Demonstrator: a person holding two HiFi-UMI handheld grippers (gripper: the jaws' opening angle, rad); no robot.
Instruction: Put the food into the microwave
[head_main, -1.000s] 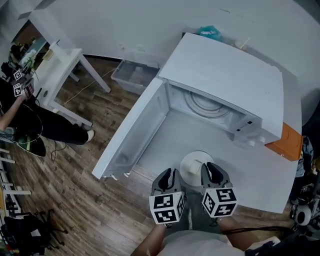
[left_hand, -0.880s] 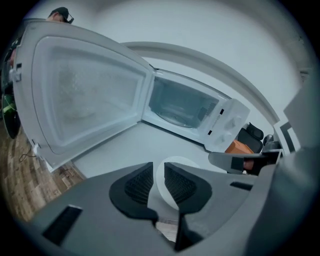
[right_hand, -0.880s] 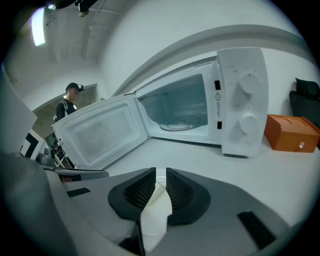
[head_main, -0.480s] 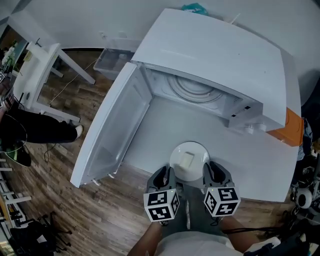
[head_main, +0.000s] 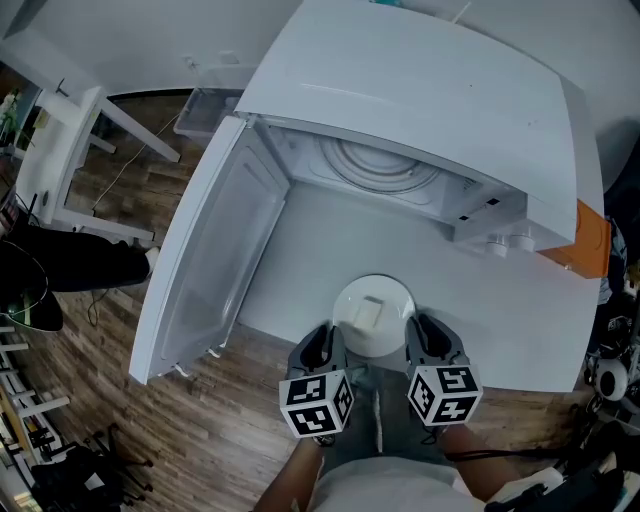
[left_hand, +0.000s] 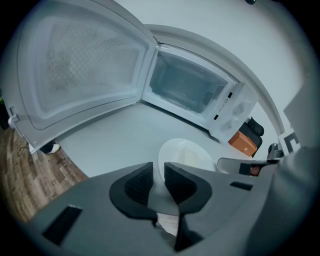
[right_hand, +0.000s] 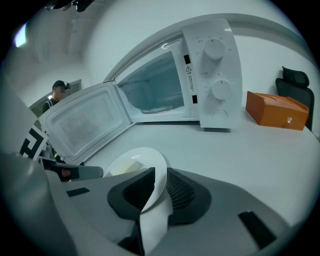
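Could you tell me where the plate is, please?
Head view, low centre: the plate sits between the left gripper and right gripper, both clamping its rim, before the open microwave.

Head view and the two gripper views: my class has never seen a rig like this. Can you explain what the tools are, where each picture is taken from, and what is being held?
There is no robot here. A person holds a two-jaw gripper in each hand. The head view comes from a camera on the person's head, looking steeply down. The left gripper and right gripper show at the bottom of it, each with a marker cube that is part of the tool. The other two pictures come from cameras riding on the grippers, looking along their jaws.

On the white table stands a white microwave with its door swung open. An orange box sits beside it. The two grippers are clamped on opposite edges of a white plate, which carries a pale piece of food.
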